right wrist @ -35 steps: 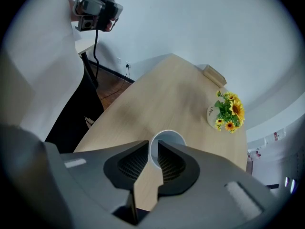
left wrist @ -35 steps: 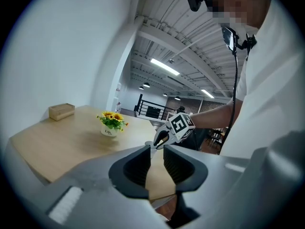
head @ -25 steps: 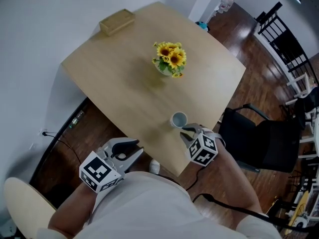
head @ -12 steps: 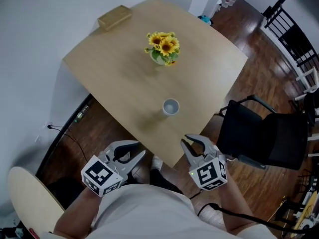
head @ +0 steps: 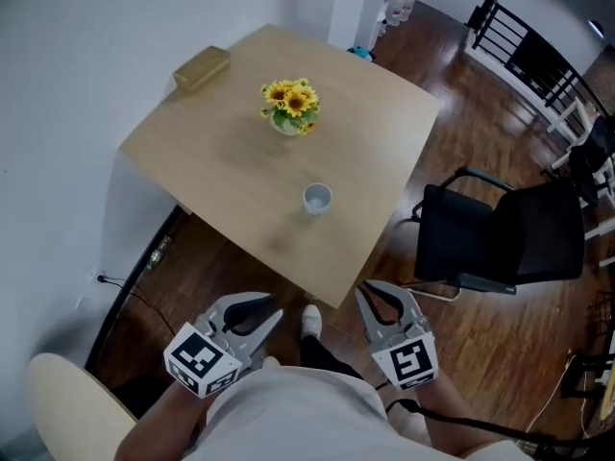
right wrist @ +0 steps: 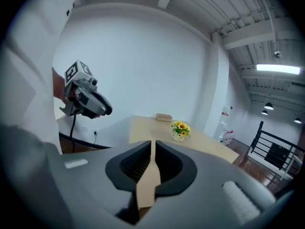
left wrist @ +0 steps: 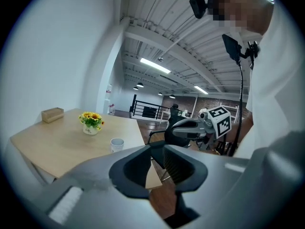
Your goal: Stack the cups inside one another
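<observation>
A single white cup (head: 317,198) stands upright on the wooden table (head: 221,161), near its front right part; whether others sit inside it cannot be told. It also shows small in the left gripper view as the cup (left wrist: 116,143). Both grippers hang off the table, close to the person's body and over the floor. My left gripper (head: 273,311) is shut and holds nothing. My right gripper (head: 371,289) is likewise shut and empty, well short of the cup. In the right gripper view the cup is hidden.
A vase of sunflowers (head: 288,109) stands mid-table and a wooden box (head: 202,66) lies at the far left corner. A black chair (head: 500,238) is to the right of the table. A white wall runs along the left; the floor is dark wood.
The person has stepped back from the table. My right gripper, which was beside the cup, has drawn away off the table edge. The cup stays where it stood.
</observation>
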`<act>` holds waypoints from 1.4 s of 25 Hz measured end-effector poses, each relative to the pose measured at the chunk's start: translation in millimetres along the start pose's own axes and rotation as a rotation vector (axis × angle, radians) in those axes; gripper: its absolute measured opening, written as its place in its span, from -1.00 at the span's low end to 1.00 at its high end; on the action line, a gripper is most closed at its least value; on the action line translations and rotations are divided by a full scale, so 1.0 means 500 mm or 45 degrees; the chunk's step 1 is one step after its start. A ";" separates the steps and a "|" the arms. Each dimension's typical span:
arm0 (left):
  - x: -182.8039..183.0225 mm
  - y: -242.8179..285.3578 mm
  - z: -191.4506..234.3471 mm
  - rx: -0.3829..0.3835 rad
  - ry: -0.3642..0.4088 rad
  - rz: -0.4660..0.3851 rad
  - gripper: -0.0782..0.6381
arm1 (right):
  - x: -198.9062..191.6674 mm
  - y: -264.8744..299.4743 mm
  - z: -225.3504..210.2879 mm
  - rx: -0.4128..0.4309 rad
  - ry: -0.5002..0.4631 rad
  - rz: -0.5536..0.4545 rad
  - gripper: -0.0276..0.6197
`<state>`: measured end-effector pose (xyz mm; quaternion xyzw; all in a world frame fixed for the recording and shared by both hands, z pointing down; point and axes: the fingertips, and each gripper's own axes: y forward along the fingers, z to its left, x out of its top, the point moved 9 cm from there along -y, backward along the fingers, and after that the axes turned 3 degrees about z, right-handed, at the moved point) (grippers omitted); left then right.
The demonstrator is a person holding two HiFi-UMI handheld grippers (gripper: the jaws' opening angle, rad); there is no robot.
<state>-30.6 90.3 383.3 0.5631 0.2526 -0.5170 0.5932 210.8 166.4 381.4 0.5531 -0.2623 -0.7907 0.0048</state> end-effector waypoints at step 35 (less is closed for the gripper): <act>-0.101 -0.047 -0.335 -0.086 0.034 -0.083 -0.54 | -0.083 -0.374 0.167 -0.115 0.040 0.028 -0.90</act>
